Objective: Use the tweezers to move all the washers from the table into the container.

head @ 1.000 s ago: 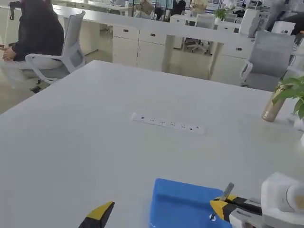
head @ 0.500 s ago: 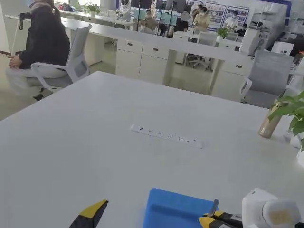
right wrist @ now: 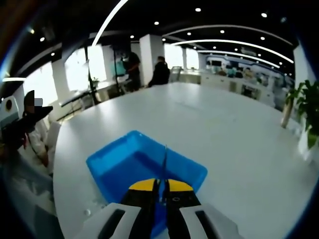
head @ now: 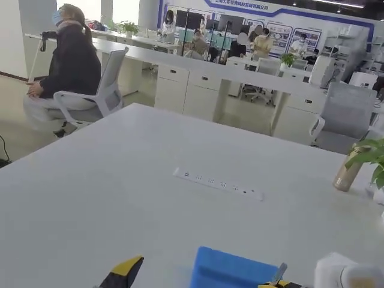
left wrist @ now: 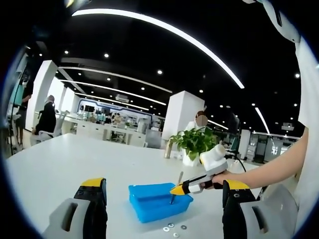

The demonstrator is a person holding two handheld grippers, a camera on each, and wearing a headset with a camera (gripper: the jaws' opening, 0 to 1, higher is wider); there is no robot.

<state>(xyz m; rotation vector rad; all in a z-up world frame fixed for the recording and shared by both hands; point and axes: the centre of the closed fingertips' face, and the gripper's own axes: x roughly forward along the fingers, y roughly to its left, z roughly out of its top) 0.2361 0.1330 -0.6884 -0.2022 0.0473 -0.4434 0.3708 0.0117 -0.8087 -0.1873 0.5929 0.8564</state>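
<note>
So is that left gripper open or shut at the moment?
Open: in its own view the left gripper shows its two jaws far apart, holding nothing.

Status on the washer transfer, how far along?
Done: nothing certain; no washer shows inside the blue container. In hand: the right gripper is shut on the tweezers, tips over the container; whether they carry a washer is too small to tell. Remaining: several washers lie on the table beside it.
</note>
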